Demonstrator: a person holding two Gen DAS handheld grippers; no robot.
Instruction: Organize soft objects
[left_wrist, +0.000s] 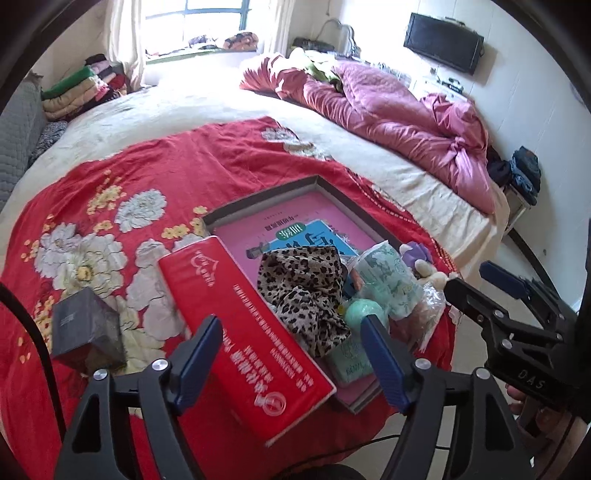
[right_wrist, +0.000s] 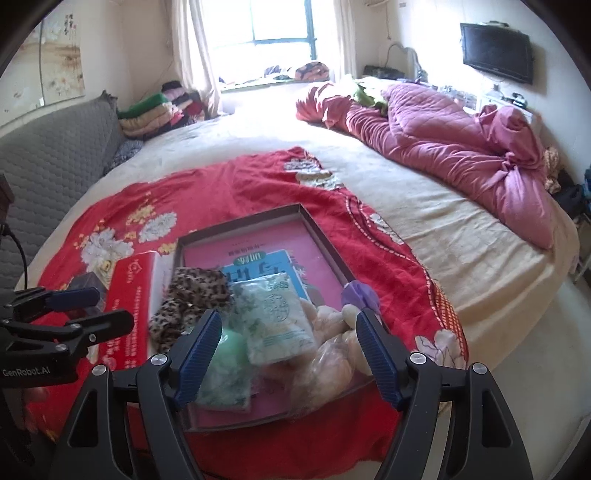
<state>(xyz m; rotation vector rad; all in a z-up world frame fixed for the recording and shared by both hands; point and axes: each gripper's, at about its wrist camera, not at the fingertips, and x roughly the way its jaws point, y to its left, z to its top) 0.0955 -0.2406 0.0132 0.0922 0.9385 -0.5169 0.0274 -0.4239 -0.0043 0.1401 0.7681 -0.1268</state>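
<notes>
A shallow dark-rimmed box (left_wrist: 258, 195) (right_wrist: 240, 219) with a pink inside lies on the red floral blanket (left_wrist: 110, 192). In it are a leopard-print cloth (left_wrist: 303, 288) (right_wrist: 195, 291), a green-patterned tissue pack (left_wrist: 391, 280) (right_wrist: 277, 317), a green ball (left_wrist: 360, 308) (right_wrist: 231, 347) and a plush toy in a clear bag (right_wrist: 332, 354). My left gripper (left_wrist: 291, 328) hangs open above the leopard cloth and a long red box (left_wrist: 236, 317). My right gripper (right_wrist: 289, 321) is open over the tissue pack and the bagged plush. Neither holds anything.
A dark cube-shaped box (left_wrist: 86, 328) sits left of the red box. A crumpled pink quilt (left_wrist: 388, 110) lies along the bed's right side, and folded clothes (left_wrist: 81, 88) are stacked at the far left. The bed's edge and the floor (right_wrist: 535, 369) lie to the right.
</notes>
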